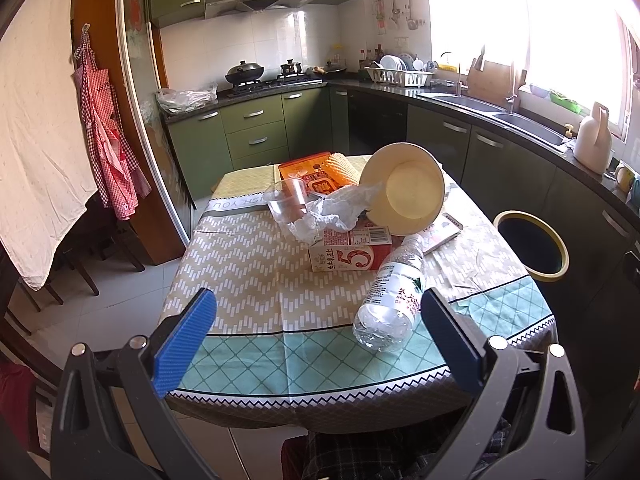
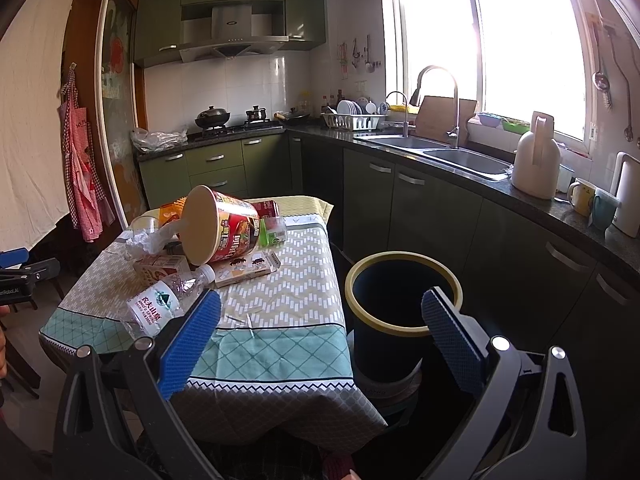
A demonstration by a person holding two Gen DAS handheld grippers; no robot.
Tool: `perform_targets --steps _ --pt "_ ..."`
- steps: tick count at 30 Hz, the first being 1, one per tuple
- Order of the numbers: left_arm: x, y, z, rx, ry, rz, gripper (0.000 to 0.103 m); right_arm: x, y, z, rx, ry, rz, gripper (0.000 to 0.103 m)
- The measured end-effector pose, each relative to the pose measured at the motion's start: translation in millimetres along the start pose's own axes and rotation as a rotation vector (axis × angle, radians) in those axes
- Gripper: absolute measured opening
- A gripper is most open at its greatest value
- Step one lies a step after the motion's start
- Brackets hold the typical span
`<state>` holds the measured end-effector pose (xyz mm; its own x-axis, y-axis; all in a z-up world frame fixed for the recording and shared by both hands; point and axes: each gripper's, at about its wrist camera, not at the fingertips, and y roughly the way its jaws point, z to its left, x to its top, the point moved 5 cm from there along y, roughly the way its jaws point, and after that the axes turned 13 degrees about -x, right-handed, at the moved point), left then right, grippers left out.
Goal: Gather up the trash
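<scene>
Trash lies on a small clothed table (image 1: 256,280): a clear plastic water bottle (image 1: 392,300) on its side near the front, a milk carton (image 1: 348,250), a tipped instant-noodle cup (image 1: 404,190), crumpled white paper (image 1: 340,210), a clear plastic cup (image 1: 290,198). The bottle (image 2: 164,300), noodle cup (image 2: 220,226) and carton (image 2: 160,266) also show in the right wrist view. A dark bin with a yellow rim (image 2: 384,320) stands right of the table. My left gripper (image 1: 316,332) is open and empty before the bottle. My right gripper (image 2: 320,320) is open and empty between table and bin.
An orange snack box (image 1: 308,168) and a flat paper box (image 2: 244,270) also lie on the table. The bin also shows in the left wrist view (image 1: 532,246). Green kitchen cabinets, a sink (image 2: 460,160) and a white jug (image 2: 536,160) line the right side. Chairs stand left.
</scene>
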<state>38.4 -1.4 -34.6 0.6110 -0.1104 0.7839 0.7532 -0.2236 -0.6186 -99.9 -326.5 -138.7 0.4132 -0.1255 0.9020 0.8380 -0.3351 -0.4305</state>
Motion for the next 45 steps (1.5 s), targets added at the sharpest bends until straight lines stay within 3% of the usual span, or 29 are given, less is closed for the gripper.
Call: perform_targets --steps 45 --pt "-2.8 2.1 0.7 0.002 0.009 0.009 0.097 -0.3 5.6 -1.1 -0.015 -0.004 0.017 0.099"
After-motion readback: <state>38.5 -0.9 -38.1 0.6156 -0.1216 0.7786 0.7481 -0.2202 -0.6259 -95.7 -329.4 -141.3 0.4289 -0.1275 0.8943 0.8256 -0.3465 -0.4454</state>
